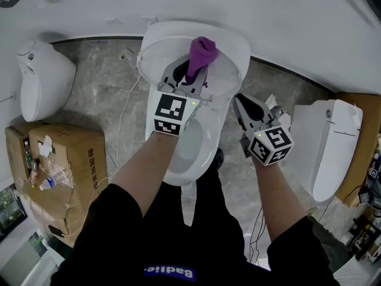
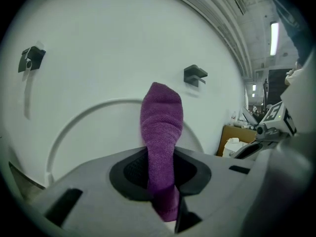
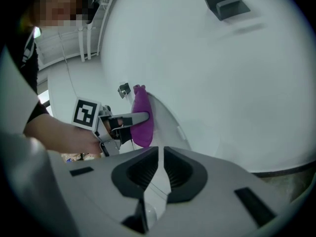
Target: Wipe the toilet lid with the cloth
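Note:
A white toilet stands in the middle with its lid raised toward the wall. My left gripper is shut on a purple cloth, which bulges past the jaw tips against the lid's inner face. In the left gripper view the cloth stands up between the pads, touching the lid. My right gripper hovers to the right of the bowl, apart from it. In the right gripper view its jaws stand shut with nothing between them, and the left gripper and the cloth show beyond them.
A second toilet sits at the left and a third at the right. A cardboard box holding bottles and paper stands at the lower left. Cables run over the stone floor. Two dark bumpers stick out of the lid.

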